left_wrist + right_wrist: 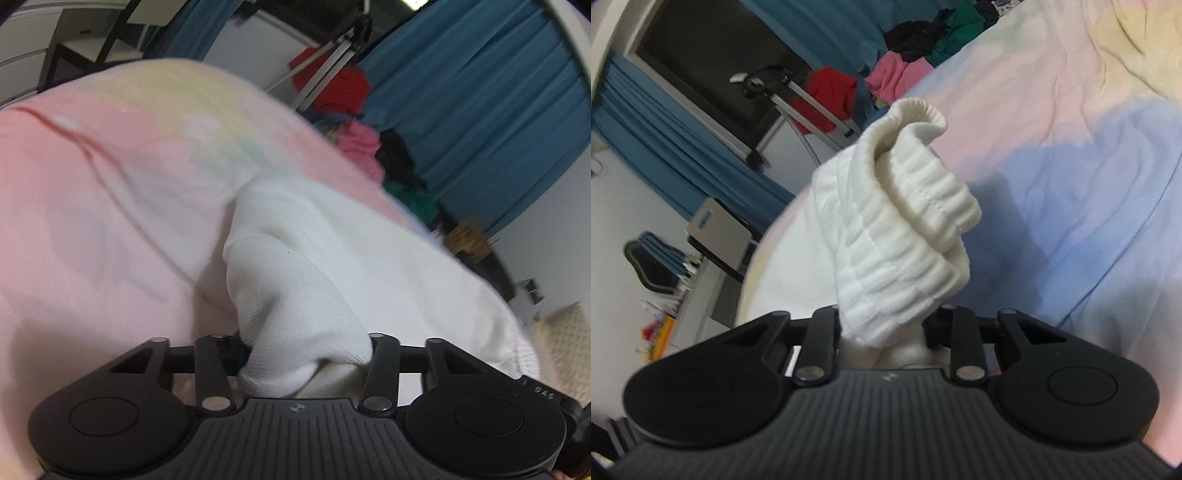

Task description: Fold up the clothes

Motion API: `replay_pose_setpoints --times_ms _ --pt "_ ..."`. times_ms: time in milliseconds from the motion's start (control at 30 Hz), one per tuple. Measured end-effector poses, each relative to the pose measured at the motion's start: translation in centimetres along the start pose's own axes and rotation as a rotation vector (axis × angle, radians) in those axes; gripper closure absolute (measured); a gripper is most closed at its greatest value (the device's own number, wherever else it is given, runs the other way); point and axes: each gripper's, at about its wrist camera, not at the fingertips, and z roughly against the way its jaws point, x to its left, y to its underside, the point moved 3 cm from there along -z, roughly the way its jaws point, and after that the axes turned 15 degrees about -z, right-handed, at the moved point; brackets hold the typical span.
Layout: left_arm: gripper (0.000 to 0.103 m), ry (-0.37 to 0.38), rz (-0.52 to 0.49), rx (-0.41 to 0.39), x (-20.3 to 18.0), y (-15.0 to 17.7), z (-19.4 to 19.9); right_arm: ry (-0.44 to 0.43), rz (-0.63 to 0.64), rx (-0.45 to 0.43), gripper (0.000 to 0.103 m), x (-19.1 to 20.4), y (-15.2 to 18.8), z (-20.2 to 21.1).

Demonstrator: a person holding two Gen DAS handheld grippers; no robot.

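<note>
Left tongs point(306, 354): closed on a bunched fold of the white garment point(303, 266), smooth knit, cloth filling the gap between the jaws and rising toward 12 o'clock from them

Right tongs point(886, 328): clamped on the same white garment point(897, 229) at its ribbed elastic band, which curls over in a thick roll toward 1 o'clock

Garment: cream-white, gathered band at one end, plain knit at the other, lifted at both grips, the rest draped on the bedsheet point(110, 184), a pastel spread of pink, yellow and pale blue, wrinkled

Beyond the bed, at 1 o'clock in the left view: heap of clothes point(362, 144), red, pink, black and green, loose, in no container that can be made out. Blue curtain point(480, 92) behind, metal tripod legs point(332, 62) in front of it
</note>
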Motion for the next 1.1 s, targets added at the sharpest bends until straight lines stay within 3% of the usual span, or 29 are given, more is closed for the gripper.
replay_pose_setpoints --times_ms 167,367,633,800,967,1100 --pt "0.065 0.078 -0.051 -0.024 -3.6 -2.1 0.7 -0.012 0.011 -0.044 0.076 1.9 -2.6 3.5" --pt "0.066 0.135 -0.148 -0.017 -12.5 -4.9 -1.9 -0.007 -0.062 -0.124 0.076 1.6 -10.2 7.2" --pt "0.066 0.242 -0.227 0.019 -27.7 -10.0 -12.9 0.048 -0.171 -0.276 0.076 -1.6 -24.7 11.1" --pt "0.066 0.309 -0.254 0.026 -35.7 -11.1 -21.2 0.086 -0.196 -0.386 0.076 -4.3 -31.9 11.8" --pt "0.066 0.341 -0.287 0.064 -39.1 -9.2 -30.0 0.092 -0.219 -0.480 0.076 -9.8 -33.6 10.7" --pt "0.066 0.329 -0.346 0.129 -37.7 -5.0 -34.1 0.136 -0.289 -0.482 0.076 -15.7 -30.9 8.1"
